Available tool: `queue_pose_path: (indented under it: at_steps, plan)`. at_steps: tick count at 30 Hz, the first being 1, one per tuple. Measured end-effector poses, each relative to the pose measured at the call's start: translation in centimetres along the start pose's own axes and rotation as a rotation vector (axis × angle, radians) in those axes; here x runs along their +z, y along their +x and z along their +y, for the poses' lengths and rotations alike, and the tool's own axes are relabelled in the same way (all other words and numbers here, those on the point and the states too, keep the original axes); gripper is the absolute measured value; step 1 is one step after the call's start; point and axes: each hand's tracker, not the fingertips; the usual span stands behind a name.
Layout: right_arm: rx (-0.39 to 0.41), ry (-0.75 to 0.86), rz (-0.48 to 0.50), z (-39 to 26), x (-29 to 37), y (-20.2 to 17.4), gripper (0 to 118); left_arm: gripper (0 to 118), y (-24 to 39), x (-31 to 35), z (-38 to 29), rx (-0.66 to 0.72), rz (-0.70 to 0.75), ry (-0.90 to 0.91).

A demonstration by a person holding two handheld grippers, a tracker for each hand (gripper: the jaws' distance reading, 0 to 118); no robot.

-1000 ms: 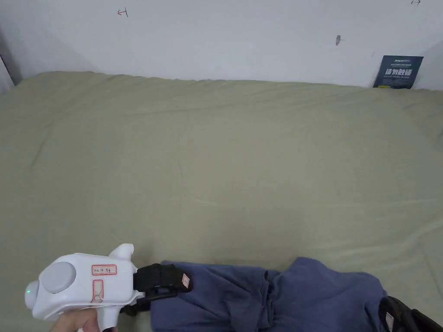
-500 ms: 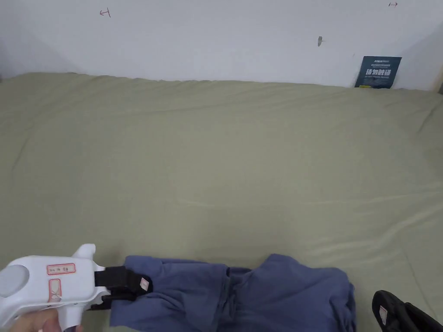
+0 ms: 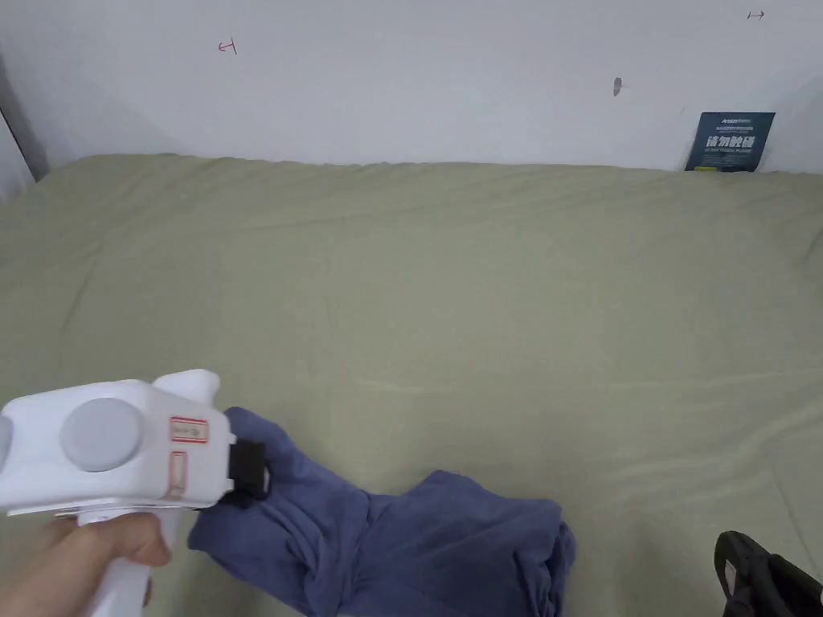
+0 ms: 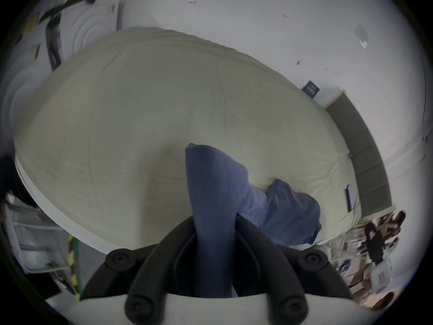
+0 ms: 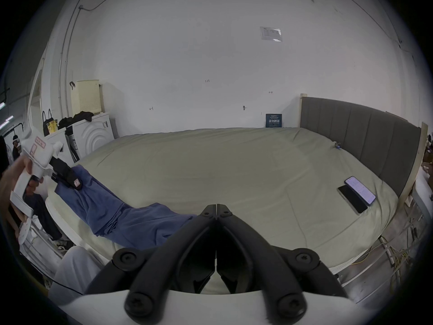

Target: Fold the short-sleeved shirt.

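Left gripper (image 3: pixel 255 474) clamped on blue shirt (image 3: pixel 418 546), end raised off bed (image 3: pixel 482 305). Right gripper (image 5: pixel 216 207) jaws together, empty.

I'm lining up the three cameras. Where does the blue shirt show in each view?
Head view: blue shirt bottom centre, one end held by the left gripper.
Left gripper view: it runs up from between the fingers, centre.
Right gripper view: lower left, draped from bed edge.
Shared landmark: the dark sign against the wall.
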Motion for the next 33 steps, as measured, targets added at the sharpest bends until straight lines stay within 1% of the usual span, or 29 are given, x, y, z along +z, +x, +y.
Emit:
queue_pose_path:
  at_steps: [2, 3, 5, 8, 11, 12, 13, 14, 15, 16, 17, 18, 19, 20, 21, 23, 24, 25, 26, 27, 28, 29, 30, 31, 32, 33]
  plan:
    - [0.016, 0.002, -0.069, -0.1, 0.1, 0.1, 0, 8, 3.5, -0.1, 0.2, -0.014, -0.017, -0.019]
    - [0.022, 0.008, -0.089, -0.1, 0.2, 0.2, 0, 8, 5.0, -0.3, 0.2, -0.063, -0.028, -0.019]
    - [0.018, 0.040, -0.114, -0.1, 0.4, 0.5, 0, 8, 8.0, -1.6, 0.0, -0.149, 0.014, -0.026]
    - [0.012, 0.088, -0.138, 0.1, 1.1, 1.2, 0, 8, 12.2, -4.2, -0.9, -0.217, -0.003, -0.101]
    - [0.003, 0.105, -0.140, 0.4, 1.3, 2.0, 0, 8, 15.7, -7.4, -2.1, -0.302, 0.030, -0.141]
    - [-0.004, 0.108, -0.142, 0.5, 1.3, 2.2, 0, 8, 17.0, -8.5, -2.7, -0.296, 0.034, -0.148]
    - [-0.010, 0.110, -0.143, 0.6, 1.2, 2.4, 0, 9, 18.1, -9.6, -3.1, -0.320, 0.033, -0.165]
    - [-0.016, 0.108, -0.140, 0.6, 1.2, 2.5, 0, 27, 19.0, -10.9, -3.4, -0.329, 0.029, -0.169]
    - [-0.021, 0.106, -0.140, 0.6, 1.1, 2.6, 0, 68, 19.6, -11.7, -3.7, -0.342, 0.034, -0.173]
    - [-0.026, 0.102, -0.141, 0.6, 1.1, 2.7, 0, 68, 20.2, -12.3, -3.9, -0.343, 0.019, -0.177]
    - [-0.029, 0.102, -0.139, 0.5, 1.1, 2.8, 0, 85, 20.4, -12.9, -4.0, -0.315, -0.053, -0.193]
    - [-0.032, 0.099, -0.136, 0.5, 1.1, 2.8, 0, 112, 20.7, -13.3, -4.1, -0.307, -0.078, -0.226]
    - [-0.035, 0.096, -0.137, 0.5, 1.1, 2.8, 0, 117, 20.8, -12.7, -4.5, -0.357, -0.120, -0.167]
    - [-0.037, 0.095, -0.137, 0.4, 1.2, 2.9, 0, 111, 20.5, -12.2, -5.5, -0.338, -0.118, -0.184]
    - [-0.039, 0.093, -0.137, 0.4, 1.2, 2.9, 0, 111, 20.1, -11.8, -5.9, -0.342, -0.110, -0.183]
    - [-0.042, 0.088, -0.135, 0.3, 1.2, 2.9, 0, 110, 18.4, -10.3, -6.6, -0.317, -0.140, -0.159]
    - [-0.043, 0.086, -0.133, 0.3, 1.2, 2.9, 0, 109, 18.1, -8.8, -3.1, -0.295, -0.152, -0.147]
    - [-0.044, 0.083, -0.132, 0.2, 1.1, 2.9, 0, 108, 17.0, -7.8, -2.7, -0.272, -0.161, -0.143]
    - [-0.047, 0.078, -0.126, 0.1, 1.1, 2.9, 0, 105, 15.5, -6.8, -2.5, -0.225, -0.181, -0.121]
    - [-0.048, 0.074, -0.119, 0.1, 1.1, 2.9, 0, 94, 14.4, -6.2, -2.3, -0.187, -0.210, -0.099]
    - [-0.048, 0.070, -0.115, 0.0, 1.1, 2.8, 0, 69, 12.6, -5.6, -1.6, -0.148, -0.256, -0.087]
    - [-0.050, 0.063, -0.111, -0.1, 1.0, 2.7, 0, 15, 11.0, -5.3, -1.5, -0.091, -0.320, -0.060]
    - [-0.051, 0.058, -0.106, -0.1, 1.0, 2.6, 0, 0, 9.8, -5.6, -1.5, -0.058, -0.374, -0.064]
    - [-0.050, 0.052, -0.102, -0.2, 0.9, 2.5, 0, 0, 8.5, -5.9, -1.6, -0.011, -0.458, -0.071]
    - [-0.050, 0.046, -0.101, -0.3, 0.7, 2.4, 0, 0, 7.4, -6.8, -1.7, 0.011, -0.511, -0.111]
    - [-0.052, 0.043, -0.099, -0.3, 0.7, 2.4, 0, 0, 6.9, -7.5, -1.9, 0.046, -0.535, -0.135]
